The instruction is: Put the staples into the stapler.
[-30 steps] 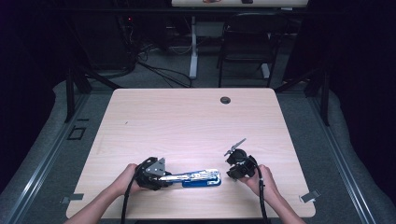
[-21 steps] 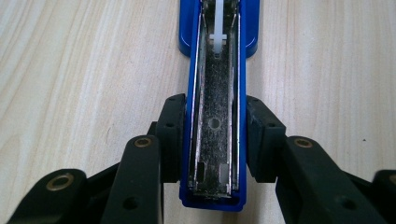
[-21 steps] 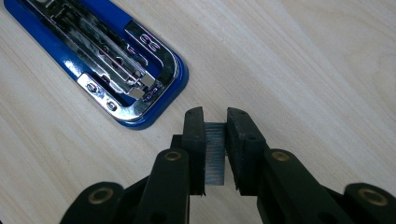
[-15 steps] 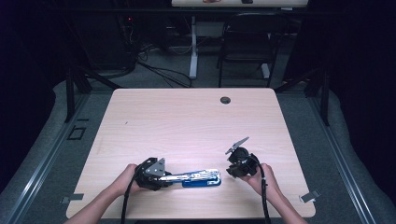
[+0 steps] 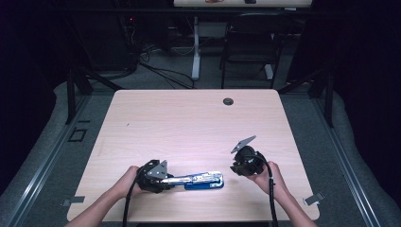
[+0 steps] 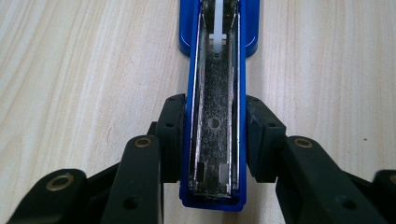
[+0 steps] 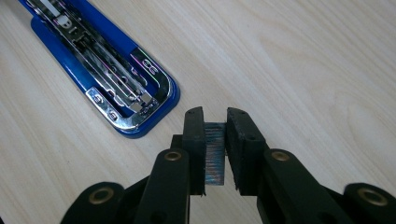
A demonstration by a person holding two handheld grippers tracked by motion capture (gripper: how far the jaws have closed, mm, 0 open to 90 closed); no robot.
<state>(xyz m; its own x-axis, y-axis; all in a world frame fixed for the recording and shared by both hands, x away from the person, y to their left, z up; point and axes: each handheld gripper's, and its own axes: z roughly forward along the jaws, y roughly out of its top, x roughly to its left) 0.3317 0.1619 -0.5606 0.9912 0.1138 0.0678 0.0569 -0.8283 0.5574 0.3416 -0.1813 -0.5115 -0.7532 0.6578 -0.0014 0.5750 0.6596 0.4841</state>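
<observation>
Left side first: we see the left gripper low on the table, near its front edge, a bit left of the middle, held in the person's left hand. In the left gripper view its two black jaws are clamped on the blue stapler, one pad on each long side of the opened top arm, pads touching the blue rim. The metal staple channel faces up between the jaws, with a white plastic pusher farther along it.

The stapler lies flat along the front edge, running from the left gripper toward the middle; blue base on the wood, shiny metal on top.

Moving right: we see the right gripper just beside the stapler's far end, not touching it, held in the right hand toward the front right part of the table, grey plate tilted up. In the right gripper view the jaws are nearly together, pinched on a small strip of staples, silvery with a ribbed face, upright between the pads. The rounded blue end of the stapler sits up and left of those jaws, well short of them.

Near the back edge we note a small dark round grommet.
</observation>
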